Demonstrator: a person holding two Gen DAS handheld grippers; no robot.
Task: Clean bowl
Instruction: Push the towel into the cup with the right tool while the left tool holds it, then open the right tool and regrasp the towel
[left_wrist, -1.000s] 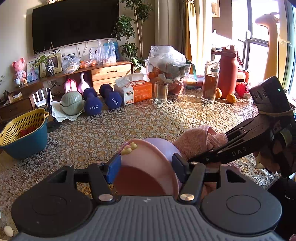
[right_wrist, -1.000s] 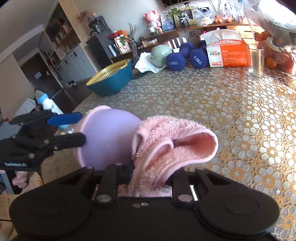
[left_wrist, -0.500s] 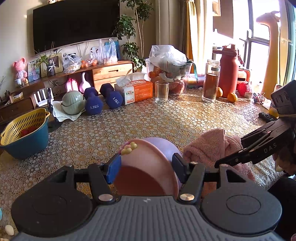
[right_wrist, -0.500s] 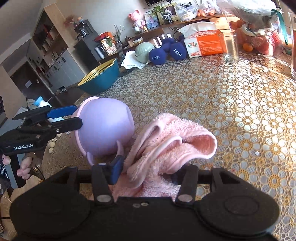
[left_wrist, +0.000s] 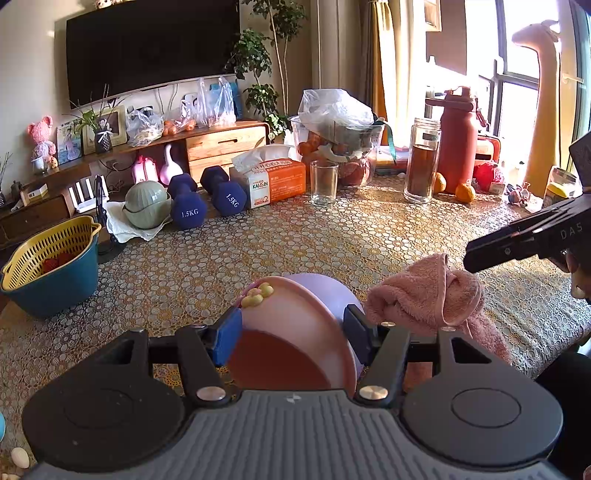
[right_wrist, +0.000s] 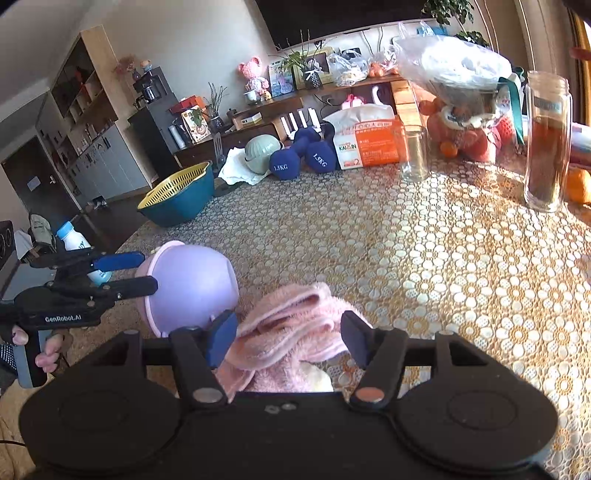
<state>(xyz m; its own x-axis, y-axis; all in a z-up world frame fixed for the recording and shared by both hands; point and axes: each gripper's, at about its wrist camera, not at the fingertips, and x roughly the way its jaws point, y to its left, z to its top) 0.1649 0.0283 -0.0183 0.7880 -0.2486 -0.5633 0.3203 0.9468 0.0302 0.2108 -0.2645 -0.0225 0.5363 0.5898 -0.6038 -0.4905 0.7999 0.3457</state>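
**Lilac bowl gripped, pink cloth loose on lace-covered table**

Blue and yellow colander basket (left_wrist: 48, 266) at far left on the lace tablecloth (left_wrist: 332, 243); pale green bowls (left_wrist: 146, 205), navy dumbbells (left_wrist: 205, 201), orange tissue box (left_wrist: 273, 179) and empty glass (left_wrist: 324, 182) along the back. Nearer, left gripper (left_wrist: 293, 334) clamped on the rim of a lilac bowl (left_wrist: 295, 332), tipped on edge, pink inside facing the camera, small yellow flower trim (left_wrist: 257, 294) at the top. Just right of it, pink fleece cloth (right_wrist: 291, 336) heaped on the table beside the bowl's outer wall, between the spread fingers of the right gripper (right_wrist: 286, 338), pads apart, not pinching. Tea jar (left_wrist: 422, 160), red flask (left_wrist: 458, 142) at right.
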